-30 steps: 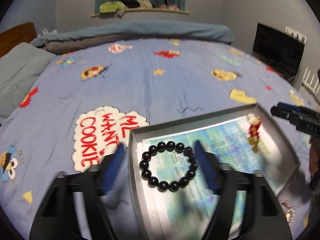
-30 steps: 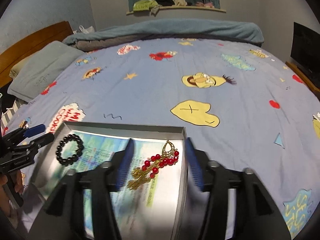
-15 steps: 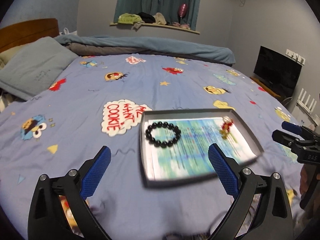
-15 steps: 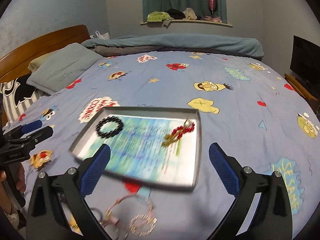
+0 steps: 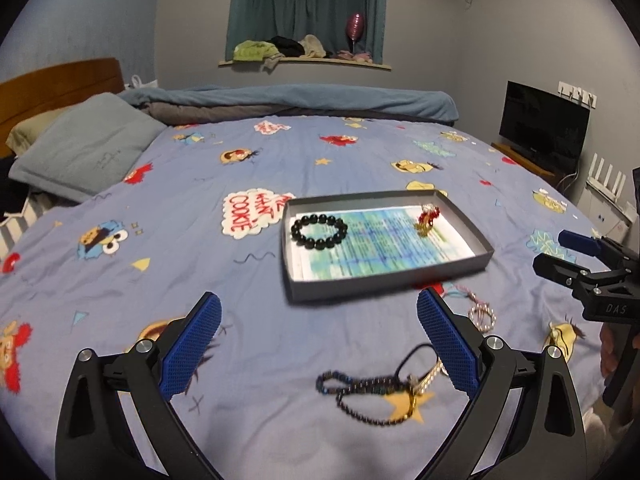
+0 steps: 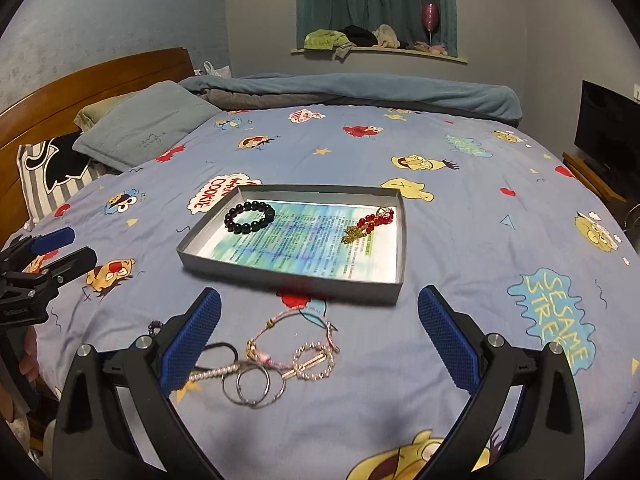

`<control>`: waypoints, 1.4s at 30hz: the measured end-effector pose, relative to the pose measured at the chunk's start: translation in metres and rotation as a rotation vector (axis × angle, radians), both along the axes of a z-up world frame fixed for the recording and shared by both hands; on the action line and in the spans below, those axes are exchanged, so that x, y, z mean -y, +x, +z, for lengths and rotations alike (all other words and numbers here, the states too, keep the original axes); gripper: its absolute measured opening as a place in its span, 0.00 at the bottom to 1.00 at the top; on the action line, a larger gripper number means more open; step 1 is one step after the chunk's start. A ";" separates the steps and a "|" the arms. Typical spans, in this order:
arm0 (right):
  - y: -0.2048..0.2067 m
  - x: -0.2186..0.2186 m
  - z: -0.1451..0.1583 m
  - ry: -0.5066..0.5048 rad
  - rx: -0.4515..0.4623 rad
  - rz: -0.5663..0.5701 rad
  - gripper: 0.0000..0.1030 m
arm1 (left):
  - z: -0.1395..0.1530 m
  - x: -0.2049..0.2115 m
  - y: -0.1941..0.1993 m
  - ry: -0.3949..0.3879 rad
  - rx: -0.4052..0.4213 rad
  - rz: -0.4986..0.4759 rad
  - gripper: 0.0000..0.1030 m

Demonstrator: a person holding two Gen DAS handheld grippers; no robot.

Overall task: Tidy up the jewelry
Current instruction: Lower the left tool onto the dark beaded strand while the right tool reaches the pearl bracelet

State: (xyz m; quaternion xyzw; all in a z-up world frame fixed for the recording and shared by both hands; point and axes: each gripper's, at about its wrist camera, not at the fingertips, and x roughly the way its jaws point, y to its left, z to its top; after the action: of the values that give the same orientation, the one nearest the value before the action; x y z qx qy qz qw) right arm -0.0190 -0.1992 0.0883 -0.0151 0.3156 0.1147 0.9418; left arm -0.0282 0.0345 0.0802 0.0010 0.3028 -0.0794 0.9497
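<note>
- Left gripper (image 5: 318,340), blue-padded: jaws spread wide, holding nothing; dark beaded necklace (image 5: 362,390) on the sheet between its fingers.
- Right gripper (image 6: 319,340): jaws likewise wide, empty; silver rings and pink cord bracelets (image 6: 280,360) between its fingers.
- Shallow grey cardboard tray (image 6: 296,280), ahead of both: black bead bracelet (image 6: 250,217) left, red-and-gold bead ornament (image 6: 368,225) right.

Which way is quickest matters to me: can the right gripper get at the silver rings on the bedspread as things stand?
Probably yes: the right gripper is open, and the silver rings lie uncovered between its fingers, though tangled with the pink cord bracelet.
</note>
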 end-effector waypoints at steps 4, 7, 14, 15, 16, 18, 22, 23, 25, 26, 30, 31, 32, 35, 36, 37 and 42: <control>-0.009 0.006 -0.009 -0.001 -0.005 -0.004 0.95 | -0.009 -0.003 -0.008 0.003 -0.006 -0.001 0.95; -0.015 0.007 -0.022 -0.025 -0.006 -0.016 0.95 | -0.024 -0.006 -0.011 0.006 -0.029 0.016 0.95; -0.026 0.011 -0.050 -0.066 -0.026 -0.036 0.94 | -0.053 -0.010 -0.014 -0.014 -0.101 0.011 0.95; -0.027 0.012 -0.053 -0.067 -0.030 -0.041 0.94 | -0.056 -0.010 -0.015 -0.011 -0.104 0.012 0.95; -0.027 0.013 -0.055 -0.067 -0.034 -0.044 0.94 | -0.062 -0.010 -0.016 -0.009 -0.113 0.016 0.95; -0.027 0.016 -0.060 -0.066 -0.043 -0.054 0.94 | -0.067 -0.010 -0.017 -0.010 -0.121 0.014 0.95; -0.025 0.022 -0.066 -0.058 -0.046 -0.075 0.94 | -0.078 -0.009 -0.021 -0.012 -0.115 0.027 0.95; -0.024 0.023 -0.068 -0.054 -0.048 -0.079 0.94 | -0.081 -0.008 -0.022 -0.014 -0.110 0.032 0.95; -0.021 0.023 -0.073 -0.045 -0.051 -0.081 0.94 | -0.086 -0.006 -0.024 -0.019 -0.101 0.032 0.95; -0.020 0.021 -0.077 -0.041 -0.051 -0.078 0.94 | -0.087 -0.005 -0.024 -0.017 -0.092 0.033 0.95; -0.011 0.014 -0.090 -0.038 -0.080 -0.067 0.82 | -0.097 0.004 -0.022 0.014 -0.087 0.027 0.91; -0.009 0.013 -0.092 -0.035 -0.089 -0.065 0.79 | -0.098 0.005 -0.022 0.014 -0.089 0.022 0.89; -0.006 0.012 -0.094 -0.028 -0.096 -0.062 0.75 | -0.100 0.007 -0.021 0.009 -0.094 0.010 0.78; -0.005 0.008 -0.097 -0.020 -0.102 -0.049 0.67 | -0.105 0.012 -0.015 0.008 -0.129 -0.032 0.55; -0.004 0.006 -0.098 -0.020 -0.105 -0.041 0.64 | -0.106 0.014 -0.014 0.010 -0.134 -0.042 0.50; -0.002 0.004 -0.098 -0.020 -0.109 -0.034 0.62 | -0.108 0.016 -0.013 0.011 -0.140 -0.055 0.47; 0.002 -0.003 -0.101 -0.024 -0.116 -0.014 0.59 | -0.116 0.018 -0.005 -0.010 -0.193 -0.072 0.34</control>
State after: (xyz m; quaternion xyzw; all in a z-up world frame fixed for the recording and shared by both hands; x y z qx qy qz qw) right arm -0.0166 -0.1965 -0.0127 -0.0173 0.3709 0.1048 0.9226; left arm -0.0330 0.0161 -0.0356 -0.0003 0.3924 -0.1148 0.9126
